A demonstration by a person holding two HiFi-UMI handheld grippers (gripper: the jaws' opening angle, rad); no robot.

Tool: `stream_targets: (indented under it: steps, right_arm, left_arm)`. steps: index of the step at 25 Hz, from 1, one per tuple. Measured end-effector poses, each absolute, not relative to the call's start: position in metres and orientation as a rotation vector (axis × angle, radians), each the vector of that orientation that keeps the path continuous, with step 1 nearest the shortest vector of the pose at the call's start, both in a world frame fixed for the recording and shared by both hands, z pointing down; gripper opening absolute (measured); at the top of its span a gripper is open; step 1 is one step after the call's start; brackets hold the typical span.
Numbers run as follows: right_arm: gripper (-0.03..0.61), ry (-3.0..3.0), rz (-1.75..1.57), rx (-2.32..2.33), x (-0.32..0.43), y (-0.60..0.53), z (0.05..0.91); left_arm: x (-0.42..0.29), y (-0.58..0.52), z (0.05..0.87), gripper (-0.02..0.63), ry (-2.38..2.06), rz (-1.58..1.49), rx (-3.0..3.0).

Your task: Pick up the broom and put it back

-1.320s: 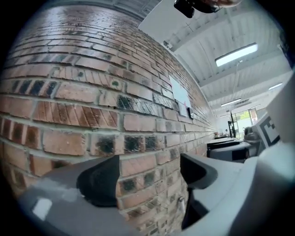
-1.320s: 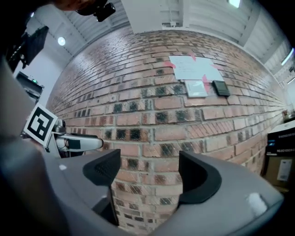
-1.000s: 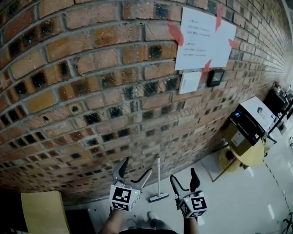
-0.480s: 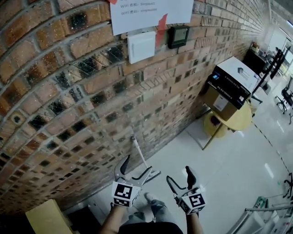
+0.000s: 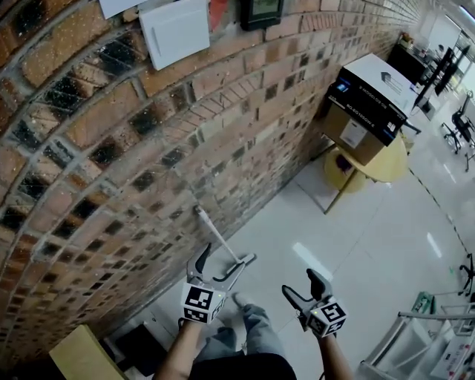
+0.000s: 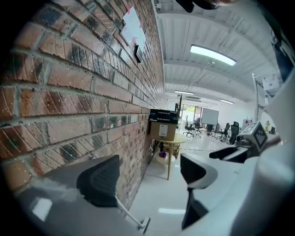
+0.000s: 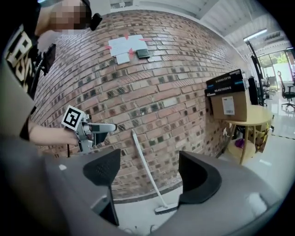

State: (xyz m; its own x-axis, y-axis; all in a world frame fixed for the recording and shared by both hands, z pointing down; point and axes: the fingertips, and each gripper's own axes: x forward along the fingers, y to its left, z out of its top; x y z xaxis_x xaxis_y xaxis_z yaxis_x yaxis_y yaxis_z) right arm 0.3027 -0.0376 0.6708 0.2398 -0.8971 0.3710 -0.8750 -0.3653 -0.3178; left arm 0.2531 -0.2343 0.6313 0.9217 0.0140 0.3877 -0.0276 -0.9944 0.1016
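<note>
Brick wall (image 5: 111,148) with the broom (image 5: 216,232) leaned on it, not yet picked up.
The broom is stood on the floor (image 5: 356,252), just beyond the left gripper (image 5: 223,265). The left gripper and the right gripper (image 5: 300,283) are spread wide, and nothing is held. Next, the handle (image 7: 146,170) must be reached and the fingers shut round it.

Brick wall (image 5: 111,148) w/ white switch plate (image 5: 175,31) & small dark device (image 5: 260,12) just beside it. Round yellow table (image 5: 386,167) near wall: cardboard box (image 5: 355,133) on it, black-and-white box (image 5: 375,93) stacked on top. Pale glossy floor (image 5: 371,252). Office chairs (image 6: 203,129) far back, under ceiling strip light (image 6: 216,54).
</note>
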Motion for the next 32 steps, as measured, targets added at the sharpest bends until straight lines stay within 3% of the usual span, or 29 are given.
stream_targets:
  steps: [12, 32]
  right_arm:
    - [0.394, 1.979, -0.994, -2.416, 0.312, -0.102, 0.793]
    - [0.394, 2.349, -1.012, -2.187, 0.291, -0.369, 0.837]
  left_arm:
    - [0.233, -0.285, 0.662, 0.417, -0.173, 0.634, 2.901]
    - [0.15, -0.355, 0.645, 0.416, -0.593, 0.583, 2.836]
